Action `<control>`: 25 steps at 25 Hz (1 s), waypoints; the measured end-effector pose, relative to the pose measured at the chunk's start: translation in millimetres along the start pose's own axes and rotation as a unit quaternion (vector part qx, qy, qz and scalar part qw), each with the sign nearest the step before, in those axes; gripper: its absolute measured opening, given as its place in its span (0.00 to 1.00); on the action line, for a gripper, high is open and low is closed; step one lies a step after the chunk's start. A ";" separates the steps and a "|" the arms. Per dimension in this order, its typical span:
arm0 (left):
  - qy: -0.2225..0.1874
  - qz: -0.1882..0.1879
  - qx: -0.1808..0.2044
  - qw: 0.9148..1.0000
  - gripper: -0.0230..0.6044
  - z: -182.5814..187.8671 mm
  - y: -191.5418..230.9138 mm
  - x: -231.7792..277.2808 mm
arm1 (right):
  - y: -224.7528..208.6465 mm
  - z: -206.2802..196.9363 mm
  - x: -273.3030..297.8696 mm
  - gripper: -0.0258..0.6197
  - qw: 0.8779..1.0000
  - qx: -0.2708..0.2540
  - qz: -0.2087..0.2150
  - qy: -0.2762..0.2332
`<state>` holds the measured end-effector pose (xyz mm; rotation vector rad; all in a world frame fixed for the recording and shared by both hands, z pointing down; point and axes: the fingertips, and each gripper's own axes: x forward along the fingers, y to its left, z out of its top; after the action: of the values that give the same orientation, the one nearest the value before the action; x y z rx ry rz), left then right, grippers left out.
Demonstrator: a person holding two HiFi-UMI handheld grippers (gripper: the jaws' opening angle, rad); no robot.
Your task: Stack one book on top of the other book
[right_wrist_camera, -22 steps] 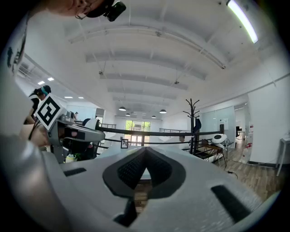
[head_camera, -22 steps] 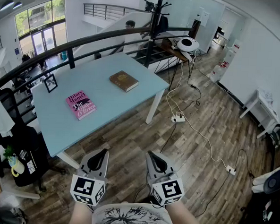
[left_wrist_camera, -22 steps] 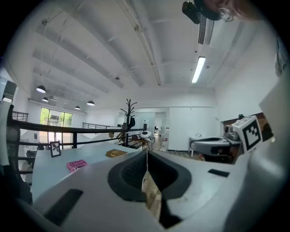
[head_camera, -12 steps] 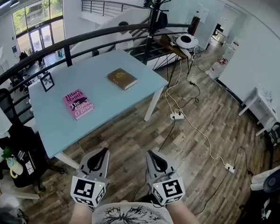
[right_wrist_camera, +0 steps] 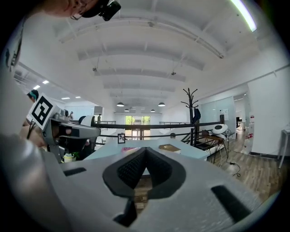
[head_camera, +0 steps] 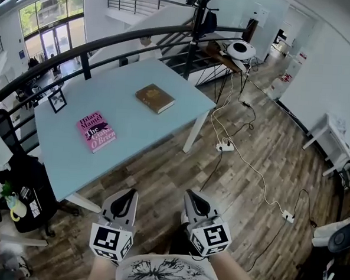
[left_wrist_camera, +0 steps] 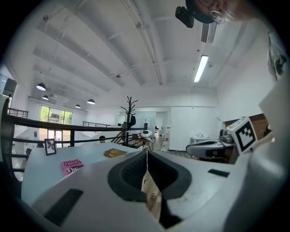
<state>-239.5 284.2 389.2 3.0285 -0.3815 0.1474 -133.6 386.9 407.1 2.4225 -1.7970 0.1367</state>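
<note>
A pink book [head_camera: 96,131] lies flat on the light blue table [head_camera: 129,119], left of the middle. A brown book [head_camera: 154,98] lies further back toward the table's right end. In the left gripper view the pink book [left_wrist_camera: 71,166] and brown book [left_wrist_camera: 114,153] appear small and far ahead. Both grippers hover over the wooden floor, well short of the table. My left gripper [head_camera: 125,195] is shut with nothing in it. My right gripper [head_camera: 193,197] is shut and empty too, its tips meeting in the right gripper view [right_wrist_camera: 145,149].
A small framed picture [head_camera: 57,100] stands at the table's far left. A dark railing [head_camera: 110,41] runs behind the table, with a coat stand [head_camera: 200,14] beyond. White cables and power strips [head_camera: 224,147] lie on the floor to the right. A dark chair [head_camera: 24,186] stands left.
The view has shifted slightly; the table and books sit a little lower and nearer in the picture. Both grippers stay shut and side by side.
</note>
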 end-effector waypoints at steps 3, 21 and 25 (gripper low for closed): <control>0.005 0.019 -0.003 1.000 0.05 -2.4 6.3 30.3 | -22.9 -4.7 27.3 0.02 1.000 0.005 0.023 0.002; -0.003 0.165 -0.022 0.986 0.05 27.8 42.6 285.7 | -225.6 38.3 237.6 0.03 0.984 -0.017 0.180 -0.004; 0.001 0.187 -0.029 0.982 0.05 33.1 61.1 312.1 | -249.9 23.7 273.9 0.03 0.982 -0.010 0.188 0.022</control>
<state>48.9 146.2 393.9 2.8647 -0.9347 0.1598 185.0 195.9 412.3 2.0213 -2.2020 0.2042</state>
